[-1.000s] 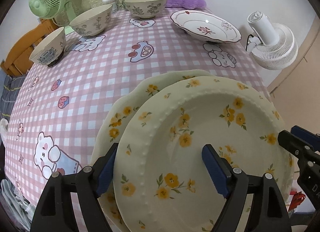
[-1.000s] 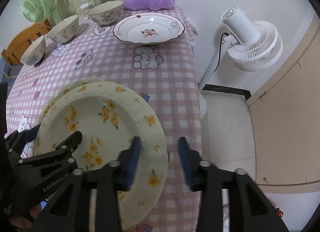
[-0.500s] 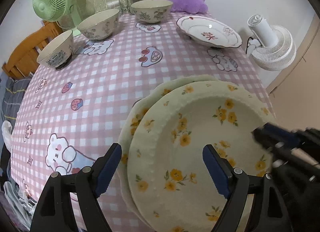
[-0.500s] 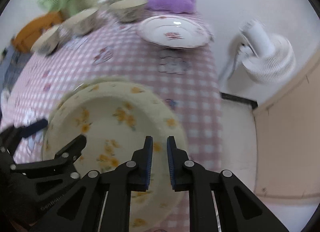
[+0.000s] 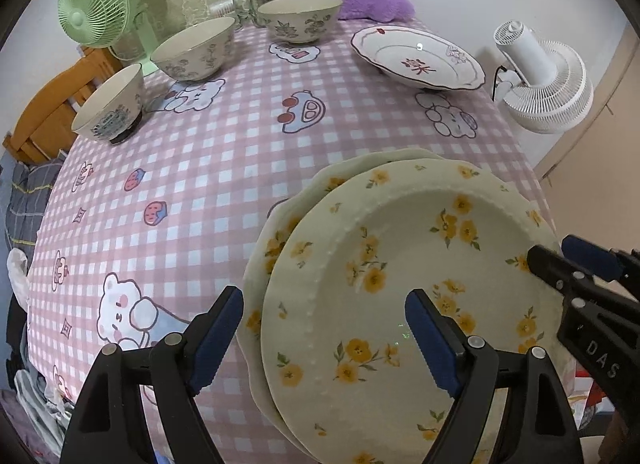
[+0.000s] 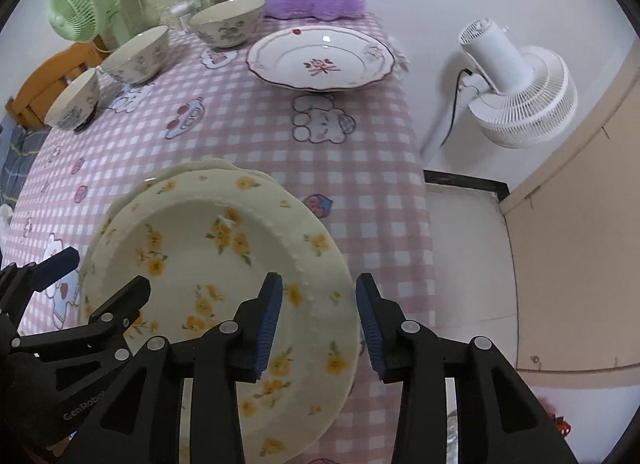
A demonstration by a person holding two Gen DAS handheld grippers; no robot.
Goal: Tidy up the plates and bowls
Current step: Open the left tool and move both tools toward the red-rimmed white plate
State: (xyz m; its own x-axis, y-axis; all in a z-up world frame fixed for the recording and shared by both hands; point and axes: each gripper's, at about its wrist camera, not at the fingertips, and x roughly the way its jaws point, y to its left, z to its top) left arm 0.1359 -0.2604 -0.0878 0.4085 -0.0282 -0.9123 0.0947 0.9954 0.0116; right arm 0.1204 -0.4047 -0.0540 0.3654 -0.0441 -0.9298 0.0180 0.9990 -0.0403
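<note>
two cream plates with yellow flowers sit stacked at the lower centre of both views, on a pink checked tablecloth [image 5: 224, 151]. the top plate [image 5: 404, 296] covers most of the lower plate [image 5: 276, 232], whose rim shows along its left side. the left gripper [image 5: 324, 338] hovers with its jaws wide apart, straddling the left rims of both plates without pressing them. the right gripper [image 6: 318, 322] has just been opening; its blue pads straddle the top plate's right rim, apart from it. in the upper left stand three patterned bowls [image 5: 194, 48]. a white plate with a red motif [image 5: 416, 59] sits at the upper right of the table.
</note>
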